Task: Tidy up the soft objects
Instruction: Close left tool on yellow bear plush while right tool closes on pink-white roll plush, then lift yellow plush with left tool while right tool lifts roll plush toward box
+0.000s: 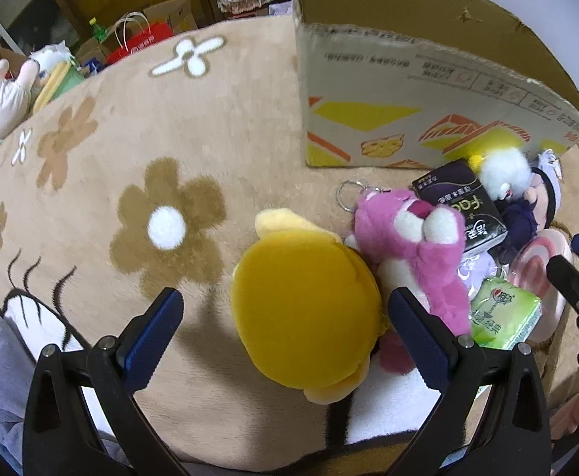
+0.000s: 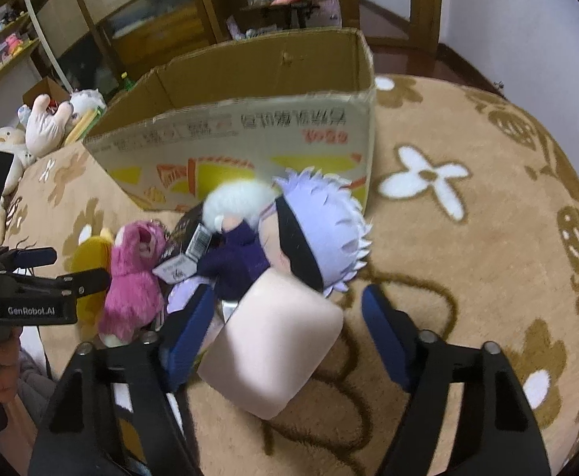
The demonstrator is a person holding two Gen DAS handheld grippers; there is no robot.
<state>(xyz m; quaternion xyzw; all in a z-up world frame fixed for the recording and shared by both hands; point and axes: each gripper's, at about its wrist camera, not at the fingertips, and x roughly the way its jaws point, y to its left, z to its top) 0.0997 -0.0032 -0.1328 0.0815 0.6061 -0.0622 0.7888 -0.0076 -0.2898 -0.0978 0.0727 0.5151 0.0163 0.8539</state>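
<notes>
A yellow plush (image 1: 305, 313) lies on the flowered blanket between the open fingers of my left gripper (image 1: 285, 337). A pink plush bear (image 1: 420, 246) lies right beside it and also shows in the right wrist view (image 2: 133, 281). My right gripper (image 2: 285, 341) is open around a pale pink soft block (image 2: 277, 345). A white-haired doll with a black blindfold (image 2: 313, 234) lies just beyond the block. The open cardboard box (image 2: 250, 135) stands behind the pile, and it also shows in the left wrist view (image 1: 408, 91).
A black tissue pack (image 1: 464, 206) and a green tissue pack (image 1: 503, 313) lie among the toys. More plush toys (image 1: 8, 95) sit off the blanket's far left edge. Wooden shelves (image 2: 250, 4) stand behind. The left gripper shows at the right view's left edge (image 2: 35, 281).
</notes>
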